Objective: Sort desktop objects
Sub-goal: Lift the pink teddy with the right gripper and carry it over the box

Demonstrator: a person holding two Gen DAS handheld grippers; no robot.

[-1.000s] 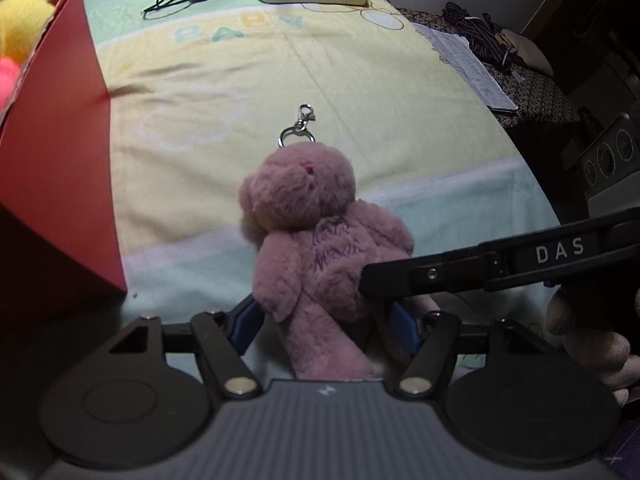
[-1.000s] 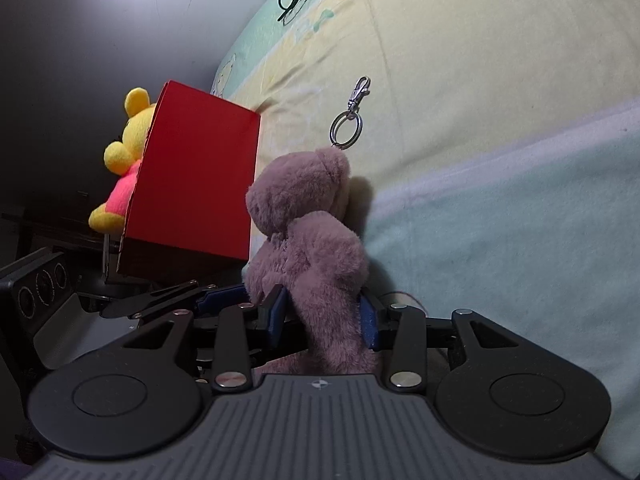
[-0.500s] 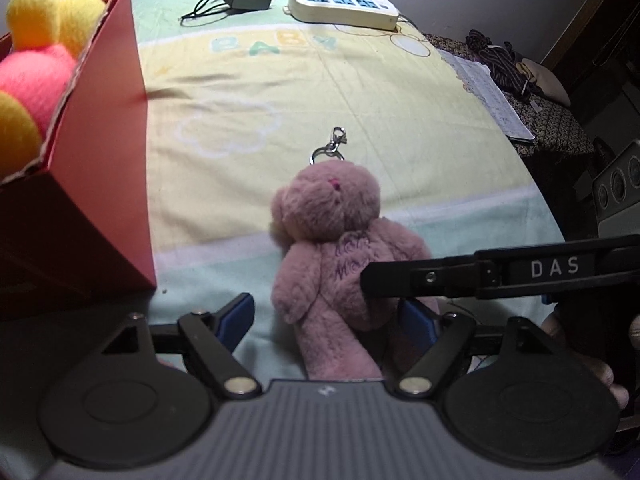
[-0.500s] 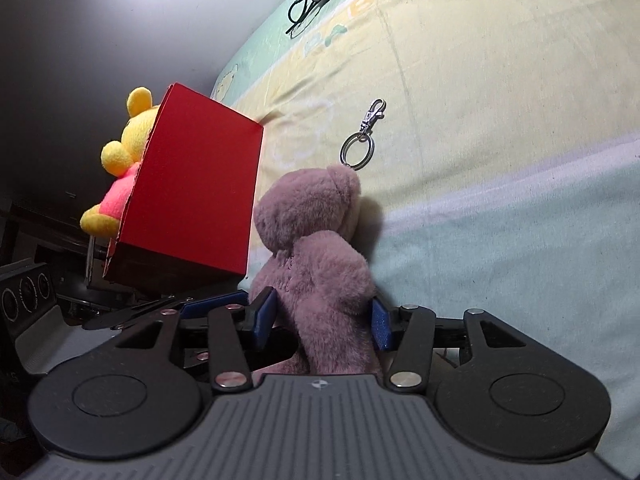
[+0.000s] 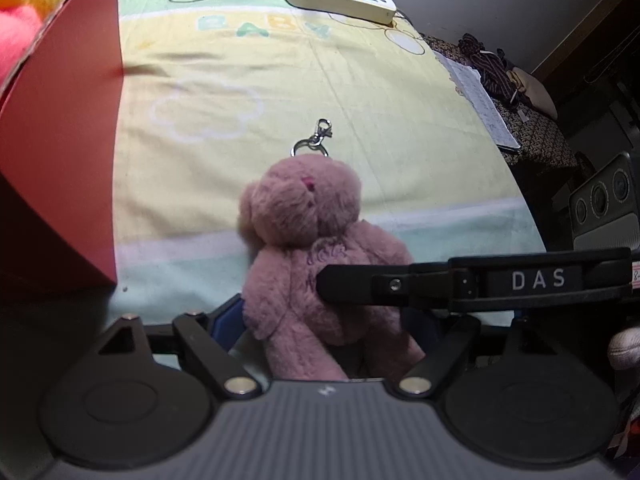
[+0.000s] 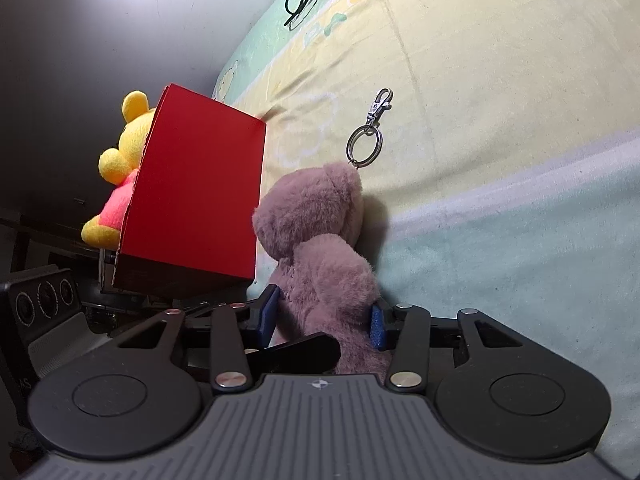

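The right gripper (image 6: pixel 324 314) is clamped on the pink teddy bear (image 5: pixel 316 252) near the blanket's (image 5: pixel 360 88) front edge, beside the red box (image 6: pixel 192 204), while the left gripper (image 5: pixel 326 326) straddles its legs, jaws parted.

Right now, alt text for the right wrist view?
The right hand-held gripper has its blue pads against both sides of a pink plush bear lying on a pastel blanket. A red box holding a yellow plush stands just left.
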